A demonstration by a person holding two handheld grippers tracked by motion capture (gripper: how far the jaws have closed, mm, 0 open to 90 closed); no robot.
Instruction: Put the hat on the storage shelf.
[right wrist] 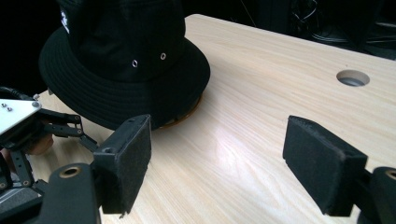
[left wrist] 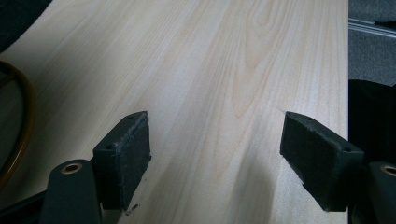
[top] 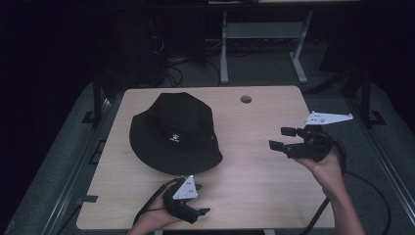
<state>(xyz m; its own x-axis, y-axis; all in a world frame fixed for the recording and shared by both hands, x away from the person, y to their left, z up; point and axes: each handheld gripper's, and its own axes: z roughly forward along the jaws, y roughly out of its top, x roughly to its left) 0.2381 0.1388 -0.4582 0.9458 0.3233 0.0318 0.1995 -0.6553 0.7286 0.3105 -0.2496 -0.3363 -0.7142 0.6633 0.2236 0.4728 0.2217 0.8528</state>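
Black bucket hat (top: pixel 175 133), crown up, brim flat on the wooden table's left-centre, small white logo.

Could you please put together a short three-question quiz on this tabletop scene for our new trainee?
1. True or false: the right tool is clamped on the black hat.
2. Which tool is aimed toward the hat: A) left, B) right?
3. What lies between the pads of the left tool?

Key
1. False; its jaws are open and apart from the hat.
2. B.
3. Nothing but the bare wooden table.
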